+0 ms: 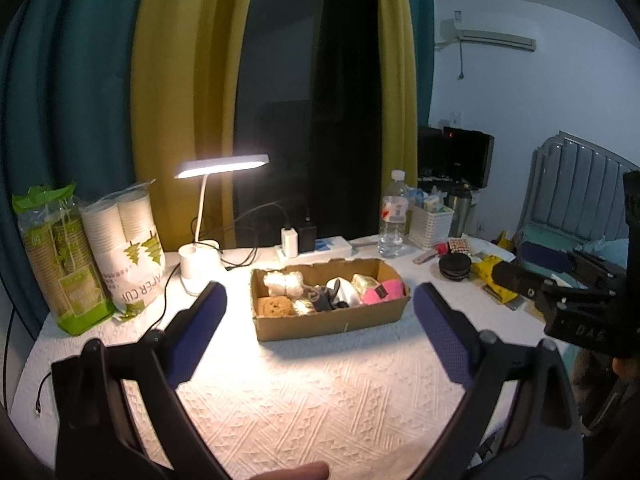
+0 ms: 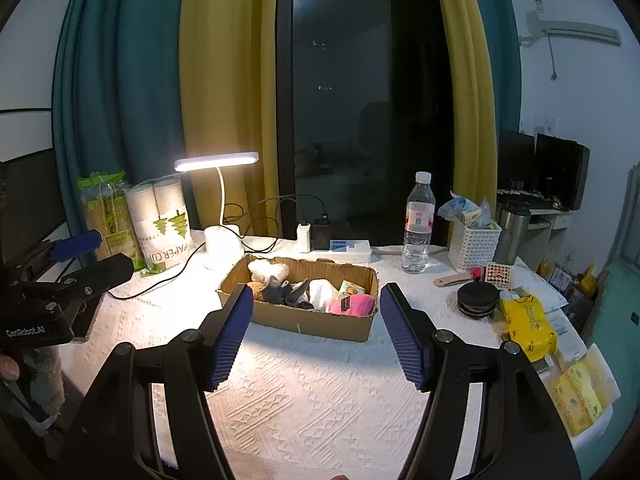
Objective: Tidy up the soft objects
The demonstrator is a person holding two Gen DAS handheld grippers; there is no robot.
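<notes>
A shallow cardboard box (image 1: 332,322) (image 2: 320,326) stands in the middle of the white-clothed table. It holds several soft rolled items: a cream fluffy roll (image 1: 284,282) (image 2: 266,269), a tan one (image 1: 274,306), a grey-black one (image 1: 324,300) (image 2: 280,290), a white one (image 1: 346,290) (image 2: 322,292) and a pink one (image 1: 382,292) (image 2: 354,305). My left gripper (image 1: 320,300) is open and empty, held above the table in front of the box. My right gripper (image 2: 316,304) is open and empty, also in front of the box. Each gripper shows at the edge of the other's view.
A lit desk lamp (image 1: 222,168) (image 2: 216,162), paper cup packs (image 1: 124,248) (image 2: 160,224), a power strip with chargers (image 1: 316,246) (image 2: 340,248), a water bottle (image 1: 394,216) (image 2: 418,224), a white basket (image 1: 430,224) (image 2: 474,242), black discs (image 2: 478,298) and yellow packets (image 2: 528,322) stand around the box.
</notes>
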